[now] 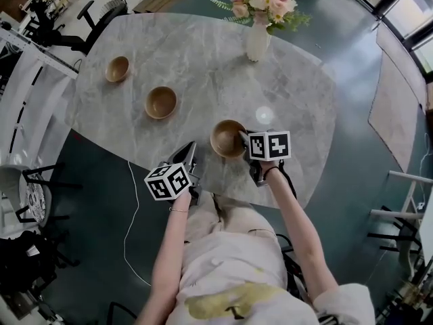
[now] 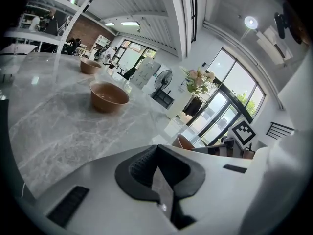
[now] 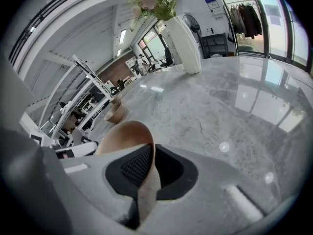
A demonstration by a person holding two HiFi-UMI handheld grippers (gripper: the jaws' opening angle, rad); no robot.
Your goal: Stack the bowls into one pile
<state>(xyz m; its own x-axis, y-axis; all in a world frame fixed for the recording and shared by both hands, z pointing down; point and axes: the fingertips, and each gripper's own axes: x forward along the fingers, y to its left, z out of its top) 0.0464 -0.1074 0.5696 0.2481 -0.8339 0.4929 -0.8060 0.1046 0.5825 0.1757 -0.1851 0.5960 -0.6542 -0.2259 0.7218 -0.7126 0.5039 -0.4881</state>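
Where the near bowl sits: the near round tan wooden bowl (image 1: 228, 138) is at the 6 o'clock edge of the grey marble oval table (image 1: 203, 53). Whether its base rests on the slab or hangs just clear cannot be told.
Heading and long axis: mouth up. The bowl is round, so it has no long axis.
Grip: the right gripper (image 1: 242, 138) is clamped on the wall at the bowl's 3 o'clock rim, one pad inside and one outside.
Target bearing: the middle round tan wooden bowl (image 1: 161, 102) lies at 10 o'clock from the near bowl, well apart, mouth up.
Row axis: the far round tan wooden bowl (image 1: 117, 68) lies further along the same 10 o'clock line, so the three bowls run from 10 to 4 o'clock.
Left gripper: the left gripper (image 1: 189, 149) sits at 7 o'clock of the near bowl, jaws together with nothing between them. It is the nearer of the two to the middle bowl.
Judged next move: carry toward 10 o'clock, mouth level, and seat the bowl in the middle one.
Clearance: the white vase of pink flowers (image 1: 258, 39) stands at 1 o'clock, well apart from that path.
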